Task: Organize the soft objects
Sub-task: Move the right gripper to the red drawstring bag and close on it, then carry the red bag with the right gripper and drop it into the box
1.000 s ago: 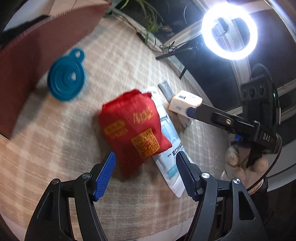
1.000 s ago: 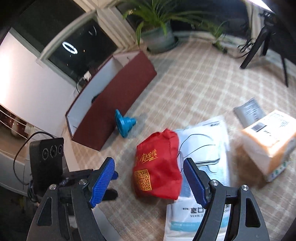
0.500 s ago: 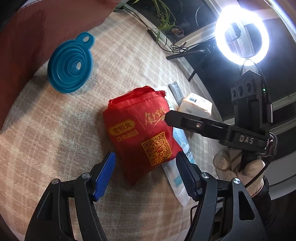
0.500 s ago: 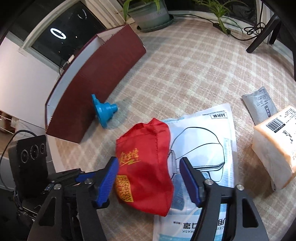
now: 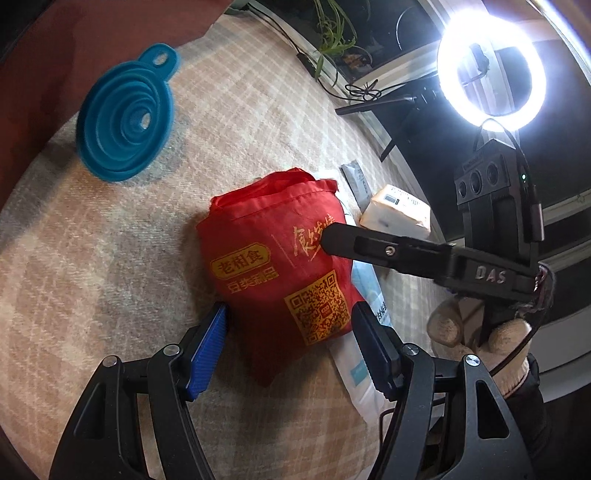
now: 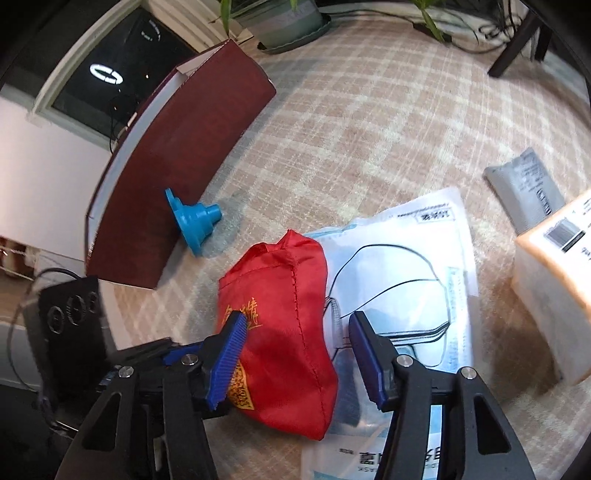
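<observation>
A red cloth bag (image 5: 277, 266) (image 6: 284, 332) with yellow print lies on the checked tablecloth, partly over a white mask packet (image 6: 406, 280). My right gripper (image 6: 297, 356) straddles the bag from above. Its jaws are closing: the left pad (image 6: 229, 358) meets the cloth, while the right pad (image 6: 365, 354) stands just clear of it. In the left wrist view one black finger (image 5: 369, 247) of that gripper rests on the bag. My left gripper (image 5: 290, 350) is open, with the bag's near end between its blue pads and small gaps on both sides.
A blue collapsible funnel (image 6: 195, 221) (image 5: 125, 114) leans by a maroon box (image 6: 177, 147). A tissue pack (image 6: 554, 288) and a grey sachet (image 6: 524, 184) lie to the right. A ring light (image 5: 491, 70) on a tripod and a potted plant (image 6: 284, 18) stand at the table's far side.
The right gripper has come down over the red bag and its jaws have narrowed around it. The left gripper has stayed open at the bag's near end.
</observation>
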The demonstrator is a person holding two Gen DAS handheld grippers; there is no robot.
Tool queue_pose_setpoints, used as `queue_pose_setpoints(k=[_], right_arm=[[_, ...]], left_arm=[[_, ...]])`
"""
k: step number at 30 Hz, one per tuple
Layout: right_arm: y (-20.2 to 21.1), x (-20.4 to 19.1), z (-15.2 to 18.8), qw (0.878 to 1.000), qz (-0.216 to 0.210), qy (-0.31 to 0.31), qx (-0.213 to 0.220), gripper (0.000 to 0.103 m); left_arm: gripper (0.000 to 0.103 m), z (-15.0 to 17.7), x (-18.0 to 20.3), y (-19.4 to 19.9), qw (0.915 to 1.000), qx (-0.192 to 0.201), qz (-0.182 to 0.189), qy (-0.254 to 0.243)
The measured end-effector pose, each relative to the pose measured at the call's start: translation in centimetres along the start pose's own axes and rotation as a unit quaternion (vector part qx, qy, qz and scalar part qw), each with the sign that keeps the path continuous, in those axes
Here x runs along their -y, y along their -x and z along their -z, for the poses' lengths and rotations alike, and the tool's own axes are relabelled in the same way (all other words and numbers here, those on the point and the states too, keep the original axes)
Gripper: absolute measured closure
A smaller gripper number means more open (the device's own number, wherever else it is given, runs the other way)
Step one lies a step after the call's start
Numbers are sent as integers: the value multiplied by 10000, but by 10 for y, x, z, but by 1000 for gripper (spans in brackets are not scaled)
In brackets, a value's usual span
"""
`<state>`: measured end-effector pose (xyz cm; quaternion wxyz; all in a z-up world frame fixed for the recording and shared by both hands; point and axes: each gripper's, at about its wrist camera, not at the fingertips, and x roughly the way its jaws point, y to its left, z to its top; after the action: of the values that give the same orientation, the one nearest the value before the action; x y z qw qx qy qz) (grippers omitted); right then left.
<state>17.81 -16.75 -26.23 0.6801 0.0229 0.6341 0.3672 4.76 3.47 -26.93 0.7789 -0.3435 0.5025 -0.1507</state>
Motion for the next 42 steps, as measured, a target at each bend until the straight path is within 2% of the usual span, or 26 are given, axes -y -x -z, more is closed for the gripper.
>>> queue_pose_setpoints(k=[6, 17, 29, 34, 42], right_arm=[[-4, -2, 2, 9996, -240, -91, -119, 49], [-3, 0, 3, 9998, -88, -186, -85, 52], [26, -6, 11, 9988, -314, -268, 278, 53], [41, -26, 10, 9978, -423, -189, 467, 53], [57, -78, -7, 9948, -597, 127, 811, 53]], left_arm=[[36, -2, 3, -1, 10000, 23, 59, -39], [36, -3, 13, 1, 9997, 69, 17, -251], [36, -1, 44, 22, 9961, 407, -90, -774], [36, -7, 50, 43, 9947, 581, -53, -848], [36, -23, 50, 93, 9893, 967, -148, -1080]])
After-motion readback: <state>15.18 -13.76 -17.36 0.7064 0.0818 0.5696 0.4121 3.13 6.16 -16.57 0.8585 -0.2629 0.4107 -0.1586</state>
